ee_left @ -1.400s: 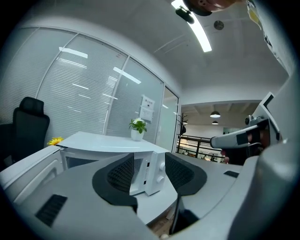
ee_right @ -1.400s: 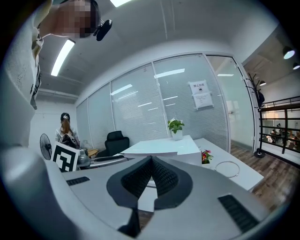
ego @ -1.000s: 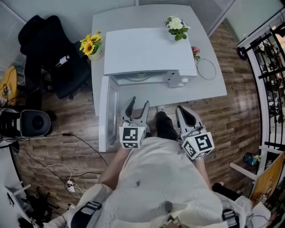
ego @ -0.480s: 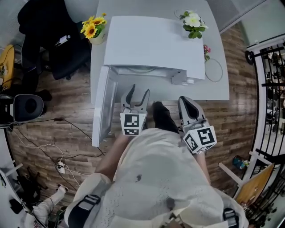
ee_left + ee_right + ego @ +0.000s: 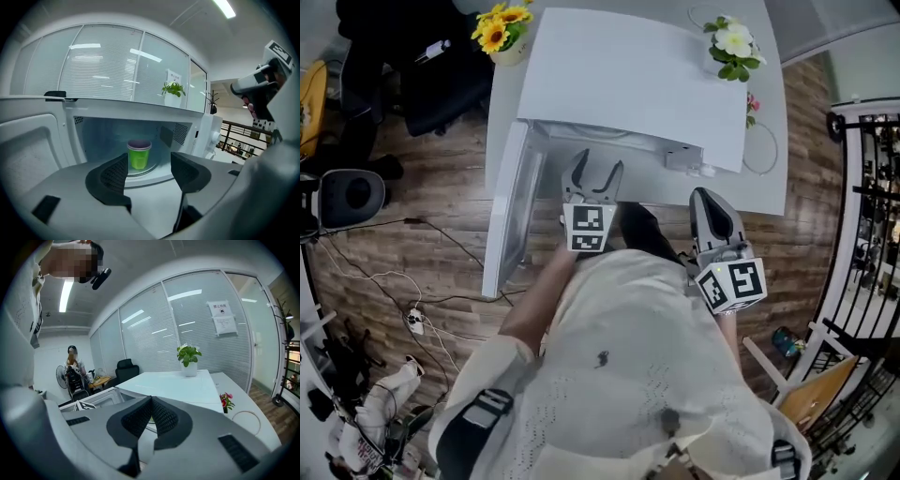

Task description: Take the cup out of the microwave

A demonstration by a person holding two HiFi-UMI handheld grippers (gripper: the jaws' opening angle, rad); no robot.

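Note:
A white microwave (image 5: 637,84) stands on the table with its door (image 5: 508,225) swung open to the left. Inside it, a green cup (image 5: 138,155) with a purple rim stands upright on the turntable. My left gripper (image 5: 596,176) is open just in front of the cavity's mouth. Its jaws have just been opening and nothing is between them. In the left gripper view the cup shows farther back, through the gap of the left gripper (image 5: 149,171). My right gripper (image 5: 715,211) hangs shut and empty at the table's front edge, right of the microwave. Its pads (image 5: 161,417) meet.
A pot of sunflowers (image 5: 504,28) and a pot of white flowers (image 5: 733,42) stand by the microwave's back corners. Pink flowers (image 5: 753,101) and a wire ring (image 5: 761,150) lie at the right. A black chair (image 5: 422,84) stands at the left, and cables (image 5: 412,319) run across the floor.
My left gripper has moved forward to the microwave's opening and its jaws have spread wider. The right gripper has stayed near the table's front edge.

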